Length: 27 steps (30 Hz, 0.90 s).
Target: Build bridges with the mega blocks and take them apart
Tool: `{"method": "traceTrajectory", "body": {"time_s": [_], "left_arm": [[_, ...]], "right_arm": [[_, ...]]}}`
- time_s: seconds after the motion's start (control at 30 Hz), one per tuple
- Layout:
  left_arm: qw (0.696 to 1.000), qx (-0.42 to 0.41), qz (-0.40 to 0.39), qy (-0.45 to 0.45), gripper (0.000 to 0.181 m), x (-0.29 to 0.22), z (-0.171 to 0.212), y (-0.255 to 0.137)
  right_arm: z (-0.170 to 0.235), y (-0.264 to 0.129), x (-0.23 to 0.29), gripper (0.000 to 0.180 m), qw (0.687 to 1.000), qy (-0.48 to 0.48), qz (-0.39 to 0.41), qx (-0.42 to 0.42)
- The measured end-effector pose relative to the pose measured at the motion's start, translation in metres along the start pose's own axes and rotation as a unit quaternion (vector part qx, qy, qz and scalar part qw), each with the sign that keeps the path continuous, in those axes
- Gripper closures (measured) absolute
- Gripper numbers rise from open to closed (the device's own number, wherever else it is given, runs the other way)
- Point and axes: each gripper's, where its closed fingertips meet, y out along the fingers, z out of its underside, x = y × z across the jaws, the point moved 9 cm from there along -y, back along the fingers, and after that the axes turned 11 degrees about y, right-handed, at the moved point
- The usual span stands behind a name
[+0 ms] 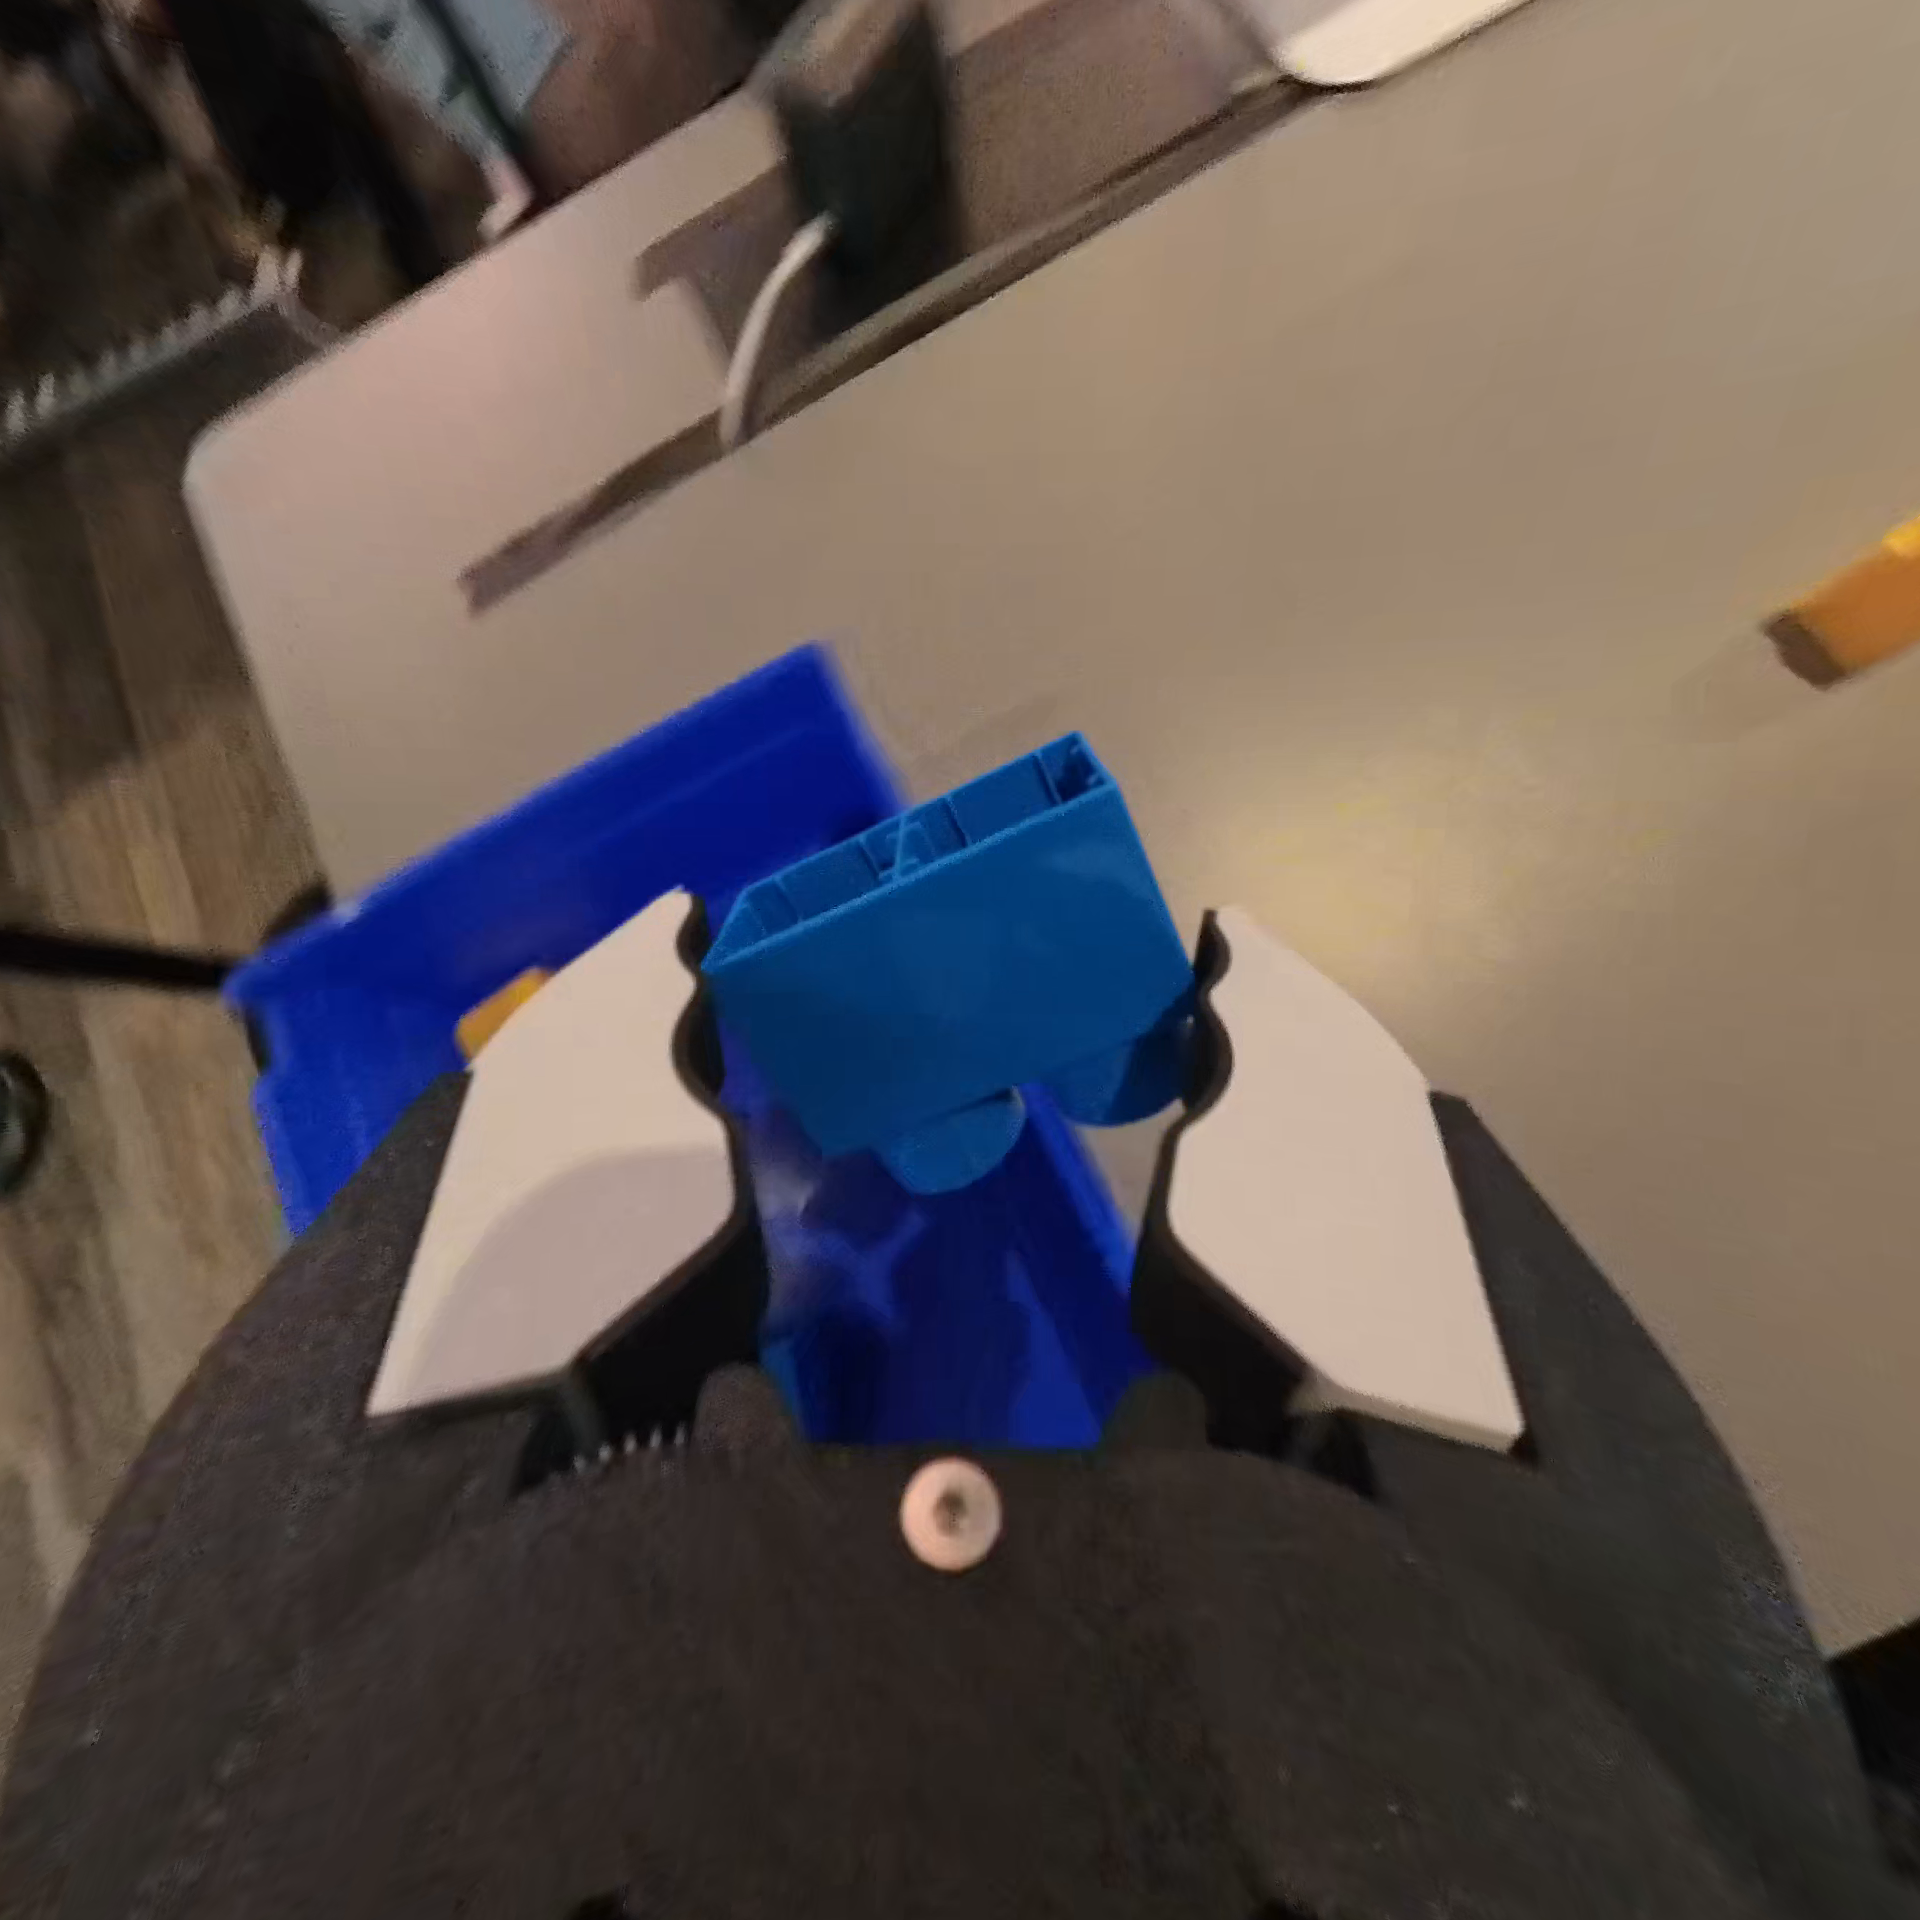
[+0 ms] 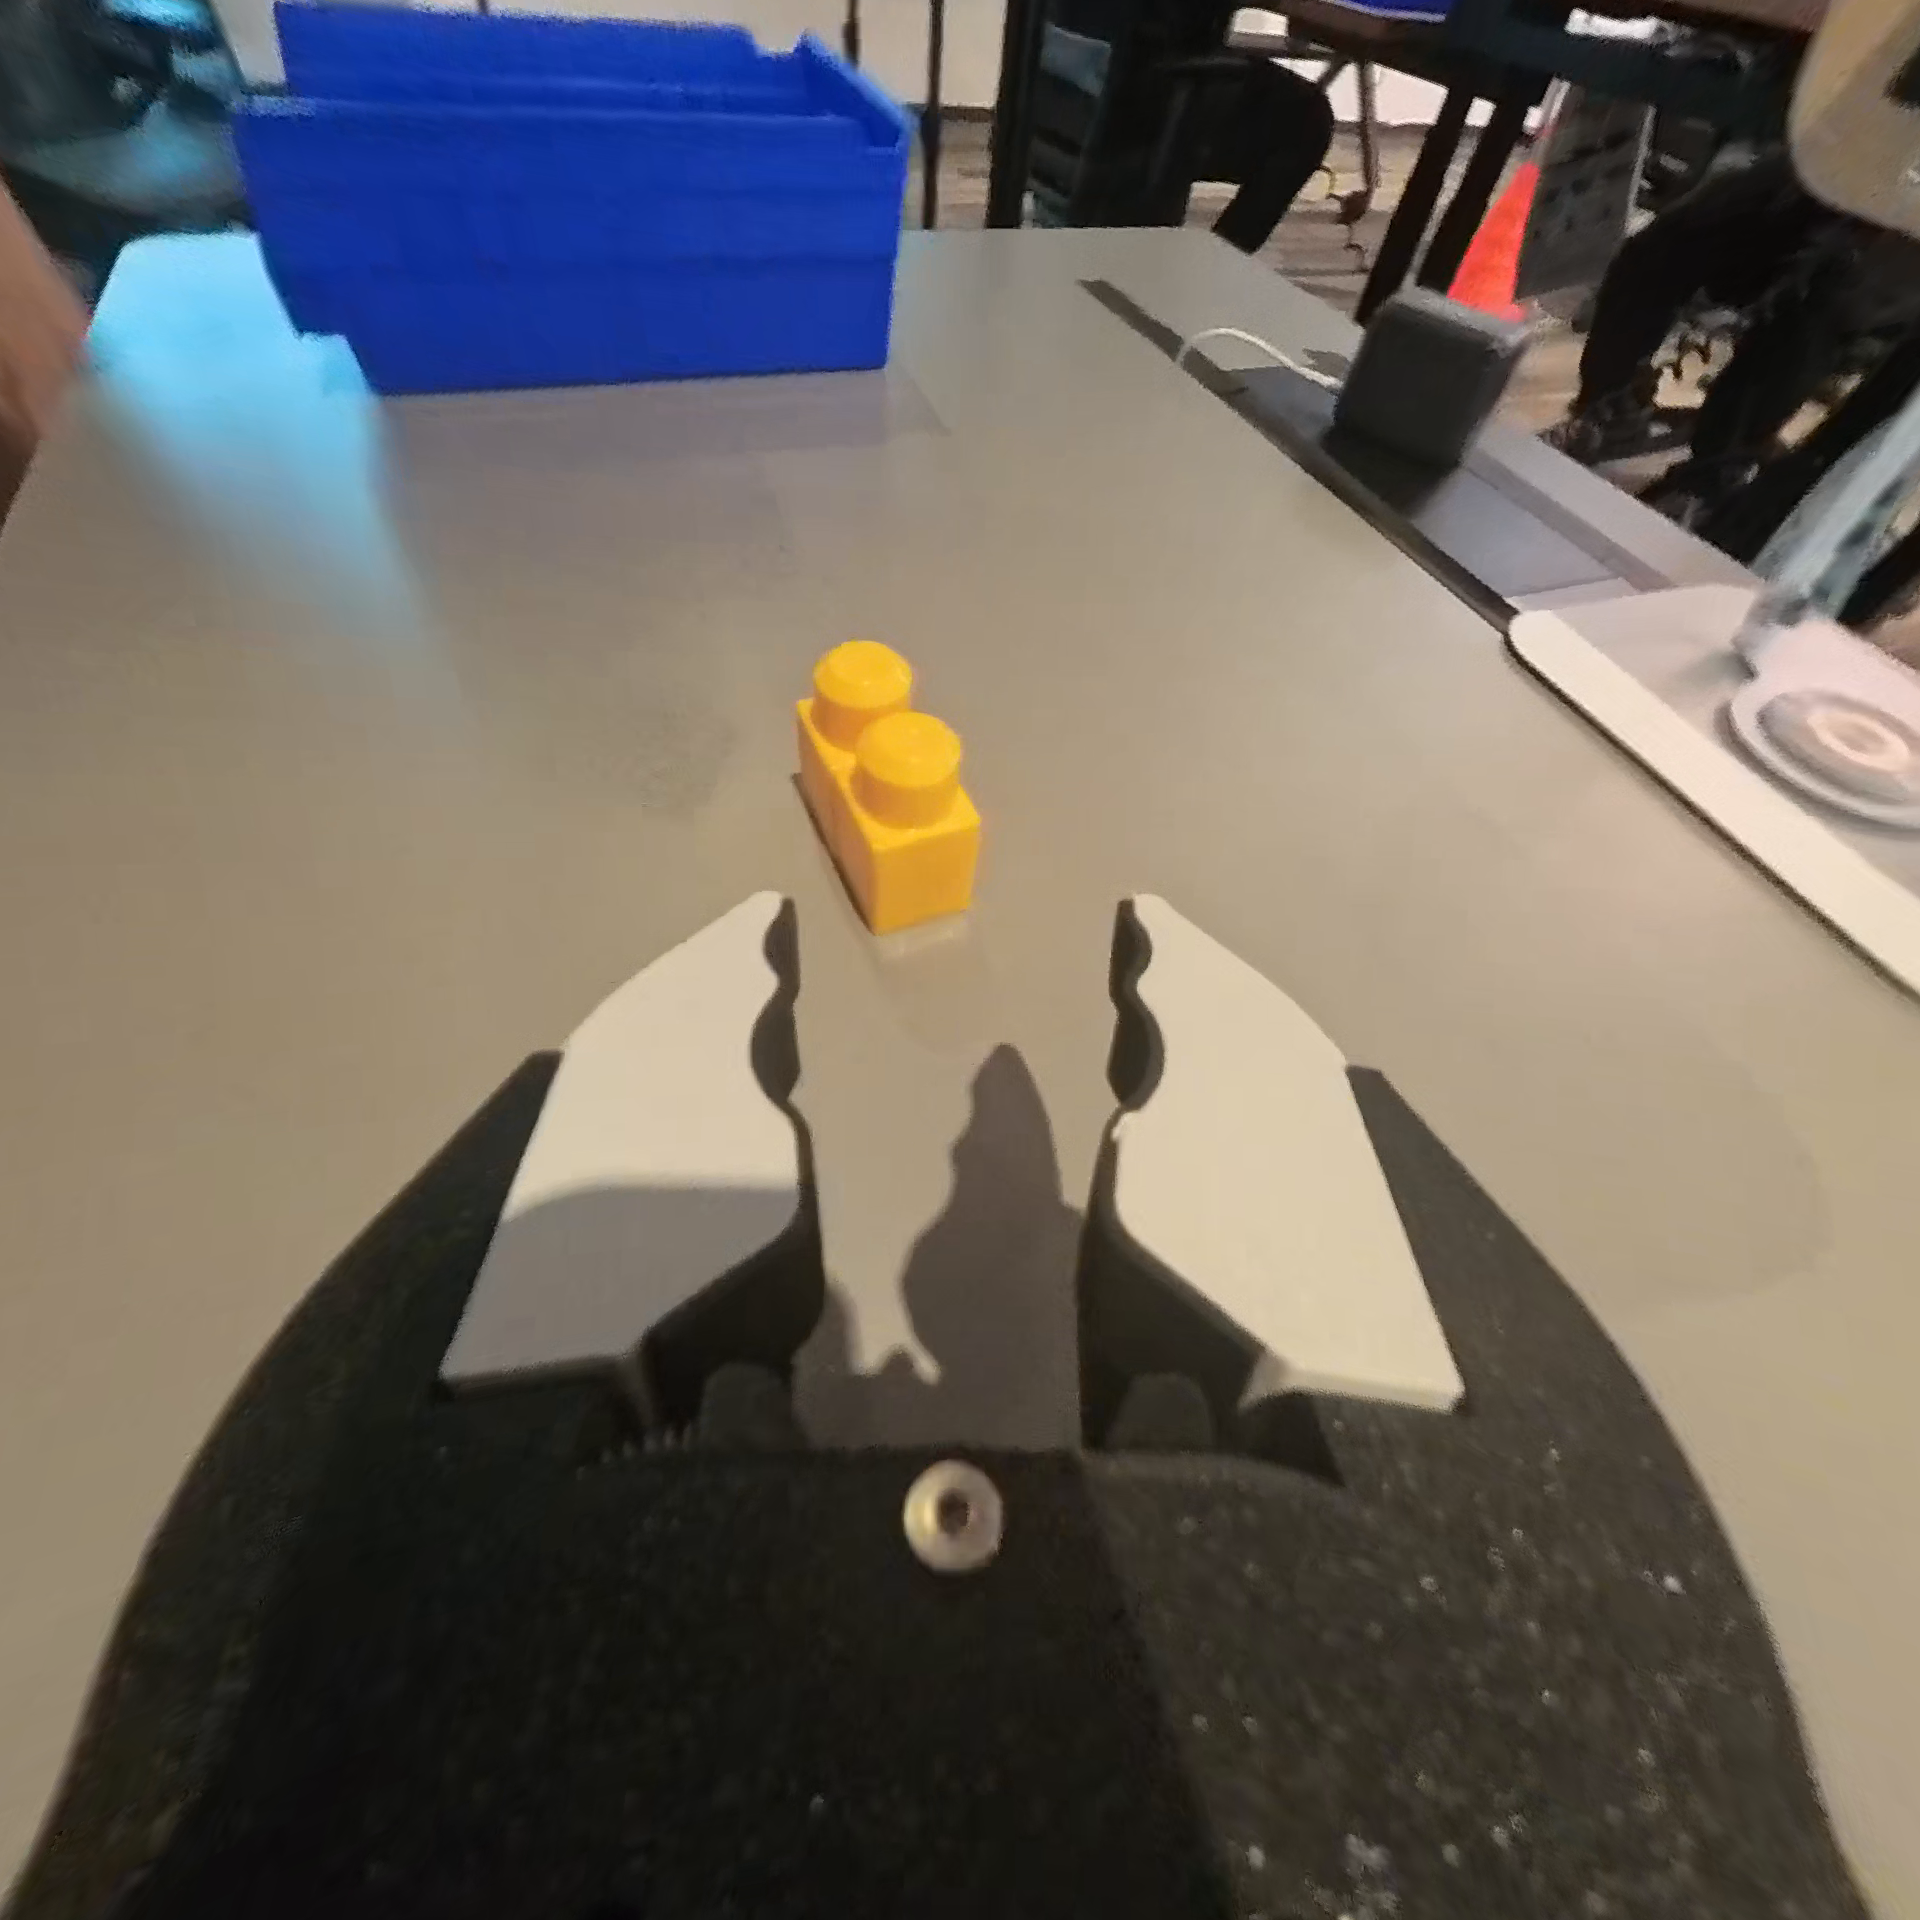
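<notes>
The left gripper has its jaws clamped narrowly on a blue plastic two-stud building block, which sits between the pale grey fingertips, tipped so that its hollow underside faces away from the camera and its two round studs point back toward the gripper's body. Below and behind the jaws lies an open, deep blue plastic bin resting on the grey table. Inside the bin, just left of the left finger, a small patch of yellow plastic shows; most of it is hidden by the finger. Beyond the right-hand jaw, far off at the picture's edge, a blurred yellow piece lies on the table.

The right gripper hovers low over the table with its jaws spread wide and nothing between them. Just ahead of the fingertips, slightly left of the gap's centre line, a yellow plastic two-stud building block stands studs-up on the table surface, apart from both fingers. Well beyond it, ahead and to the left of the jaws, sits the same blue bin; its contents cannot be seen from this angle.
</notes>
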Motion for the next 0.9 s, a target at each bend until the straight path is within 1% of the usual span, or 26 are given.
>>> {"method": "traceTrajectory", "body": {"time_s": [0.1, 0.23, 0.3, 0.33, 0.4, 0.47, 0.5, 0.6, 0.73, 0.83, 0.87, 0.9], "left_arm": [[0.994, -0.008, 0.043, 0.098, 0.093, -0.053, -0.047, 0.019], [0.977, -0.027, 0.111, 0.178, 0.093, -0.121, -0.096, 0.053], [0.968, -0.035, 0.131, 0.214, 0.093, -0.150, -0.115, 0.068], [0.962, -0.041, 0.140, 0.230, 0.093, -0.163, -0.124, 0.075], [0.951, -0.051, 0.162, 0.258, 0.093, -0.187, -0.139, 0.087], [0.941, -0.055, 0.175, 0.284, 0.093, -0.208, -0.152, 0.095], [0.936, -0.058, 0.182, 0.297, 0.093, -0.216, -0.157, 0.098], [0.924, -0.065, 0.195, 0.323, 0.093, -0.236, -0.171, 0.102], [0.914, -0.068, 0.208, 0.342, 0.093, -0.252, -0.184, 0.106], [0.908, -0.068, 0.213, 0.353, 0.093, -0.260, -0.189, 0.109], [0.908, -0.068, 0.213, 0.355, 0.093, -0.261, -0.190, 0.110], [0.907, -0.069, 0.215, 0.356, 0.093, -0.263, -0.191, 0.112]], "right_arm": [[-0.011, -0.008, -0.007, 0.124, 0.996, 0.083, -0.006, -0.021], [-0.037, -0.020, -0.013, 0.128, 0.979, 0.199, -0.034, -0.042], [-0.049, -0.020, -0.012, 0.128, 0.962, 0.259, -0.070, -0.053], [-0.054, -0.017, -0.011, 0.124, 0.951, 0.290, -0.093, -0.053], [-0.060, -0.009, -0.012, 0.120, 0.926, 0.353, -0.127, -0.044], [-0.064, 0.000, -0.013, 0.119, 0.905, 0.393, -0.164, -0.024], [-0.065, 0.004, -0.014, 0.118, 0.898, 0.404, -0.175, -0.013], [-0.065, 0.013, -0.018, 0.109, 0.884, 0.432, -0.179, 0.014], [-0.069, 0.019, -0.021, 0.108, 0.874, 0.445, -0.190, 0.041], [-0.070, 0.024, -0.019, 0.110, 0.875, 0.439, -0.194, 0.064], [-0.070, 0.026, -0.018, 0.111, 0.874, 0.438, -0.197, 0.072], [-0.071, 0.028, -0.016, 0.116, 0.872, 0.437, -0.203, 0.078]]}}
